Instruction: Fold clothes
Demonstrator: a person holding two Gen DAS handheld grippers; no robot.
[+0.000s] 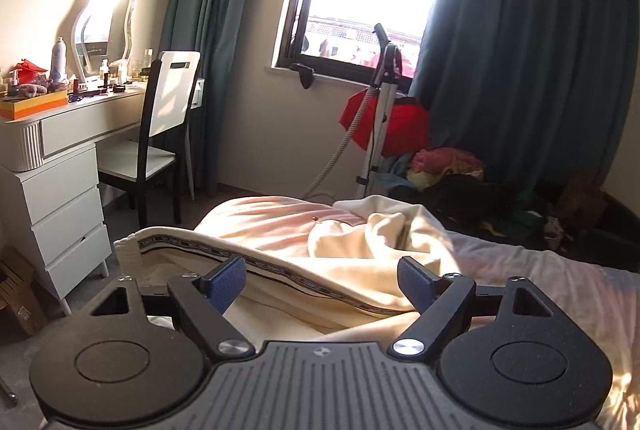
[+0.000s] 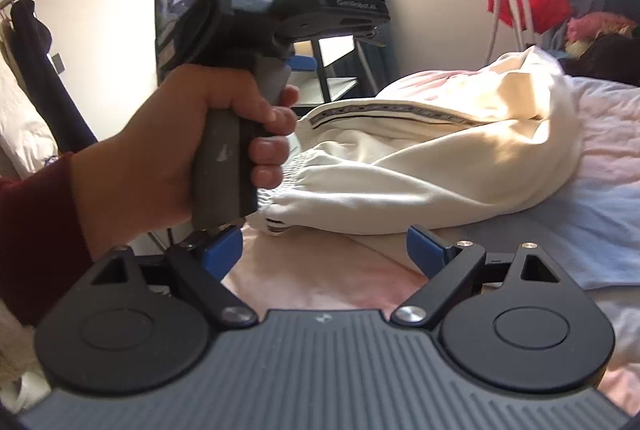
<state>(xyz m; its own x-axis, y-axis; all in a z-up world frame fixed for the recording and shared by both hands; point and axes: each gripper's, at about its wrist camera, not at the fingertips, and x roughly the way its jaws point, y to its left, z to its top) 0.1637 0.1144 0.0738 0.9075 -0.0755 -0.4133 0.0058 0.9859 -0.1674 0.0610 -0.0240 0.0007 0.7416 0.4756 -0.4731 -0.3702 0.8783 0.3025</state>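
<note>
A cream garment (image 1: 352, 254) with a dark printed band along its side lies rumpled on the bed (image 1: 560, 270). My left gripper (image 1: 322, 282) is open just above the garment's near edge, its blue pads apart on either side of the band. In the right wrist view the same garment (image 2: 440, 158) lies ahead, its elastic waistband (image 2: 288, 190) facing me. My right gripper (image 2: 324, 250) is open and empty, low over the pink sheet just short of the waistband. The left gripper (image 2: 304, 62), held in a hand (image 2: 160, 150), hovers over the garment's left end.
A white dressing table (image 1: 60, 150) with a mirror and bottles stands left, with a chair (image 1: 160, 134) beside it. A garment steamer (image 1: 380, 110) and a pile of clothes (image 1: 460, 178) stand under the window by dark curtains. A blue sheet patch (image 2: 580, 222) lies right.
</note>
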